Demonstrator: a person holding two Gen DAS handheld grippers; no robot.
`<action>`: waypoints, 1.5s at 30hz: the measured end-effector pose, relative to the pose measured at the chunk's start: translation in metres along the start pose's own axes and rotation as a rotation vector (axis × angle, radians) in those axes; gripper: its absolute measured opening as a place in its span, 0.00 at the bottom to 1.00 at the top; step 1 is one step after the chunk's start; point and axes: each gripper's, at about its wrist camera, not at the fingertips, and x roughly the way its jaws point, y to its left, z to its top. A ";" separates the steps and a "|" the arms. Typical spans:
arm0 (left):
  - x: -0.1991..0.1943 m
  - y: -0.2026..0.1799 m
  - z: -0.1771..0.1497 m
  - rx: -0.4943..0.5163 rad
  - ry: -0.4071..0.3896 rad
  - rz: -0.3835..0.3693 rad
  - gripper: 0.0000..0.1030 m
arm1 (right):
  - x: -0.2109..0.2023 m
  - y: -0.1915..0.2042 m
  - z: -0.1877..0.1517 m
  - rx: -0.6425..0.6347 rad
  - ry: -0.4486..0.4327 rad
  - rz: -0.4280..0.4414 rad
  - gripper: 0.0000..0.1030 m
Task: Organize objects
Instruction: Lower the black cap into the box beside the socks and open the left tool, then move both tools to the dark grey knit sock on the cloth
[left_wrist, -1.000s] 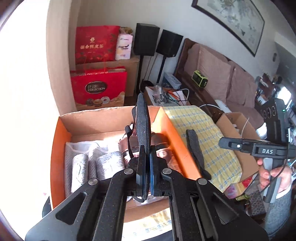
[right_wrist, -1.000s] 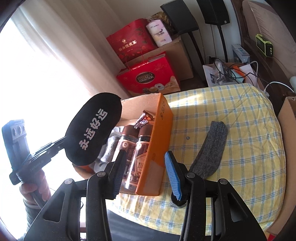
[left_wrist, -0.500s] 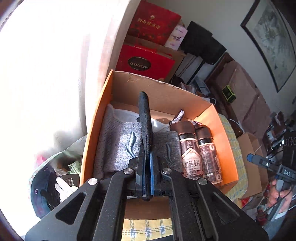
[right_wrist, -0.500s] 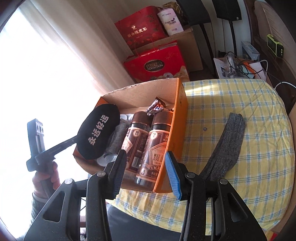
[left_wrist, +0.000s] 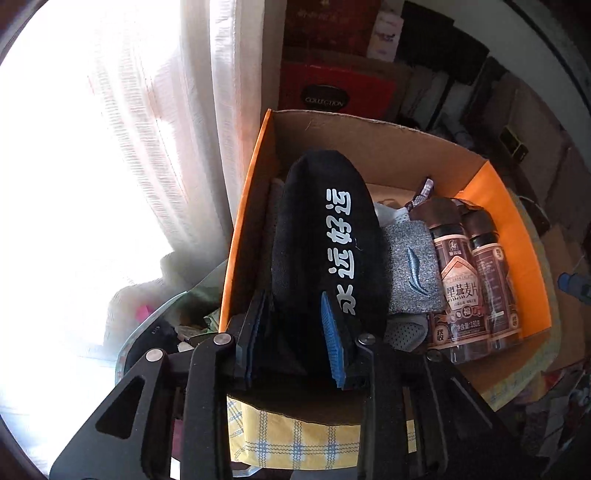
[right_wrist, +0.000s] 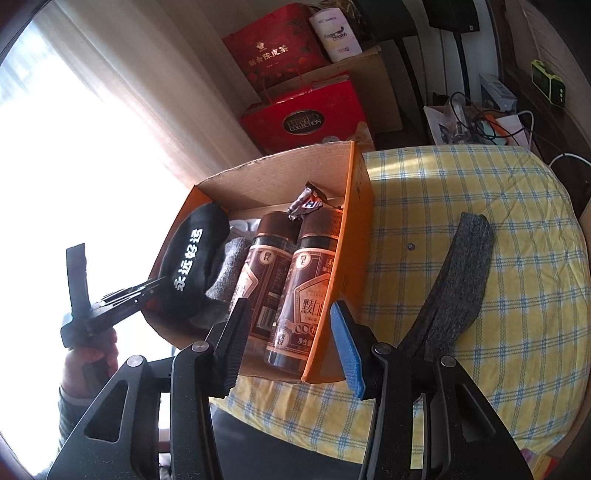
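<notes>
over the orange box (left_wrist: 517, 236), left hand-held gripper (left_wrist: 295, 339) now spread, black sock (left_wrist: 325, 236) released

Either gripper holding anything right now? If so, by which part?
No clear hold. The left gripper has its fingers spread around one end of the black sock with white characters, which lies in the orange cardboard box. The right gripper is open and empty.

Black fabric sock (left_wrist: 325, 236) with white printed characters, ahead of the black left gripper (left_wrist: 291, 332) with blue pads (left_wrist: 332, 350). Orange cardboard box (right_wrist: 356, 221), brown inside. Two brown-labelled bottles (right_wrist: 310, 288); grey knitted sock (right_wrist: 454, 291) on yellow cloth with blue-white checks (right_wrist: 480, 192). Red gift boxes (right_wrist: 303, 114) beyond.
</notes>
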 end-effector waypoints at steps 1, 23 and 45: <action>-0.004 -0.003 0.001 0.006 -0.010 0.012 0.41 | -0.001 0.000 0.000 -0.001 -0.001 -0.005 0.46; -0.063 -0.088 0.010 0.099 -0.124 -0.162 0.99 | -0.032 -0.017 -0.001 -0.067 -0.065 -0.230 0.81; -0.083 -0.229 -0.072 0.357 -0.117 -0.363 0.95 | -0.043 -0.079 -0.018 0.001 -0.043 -0.348 0.81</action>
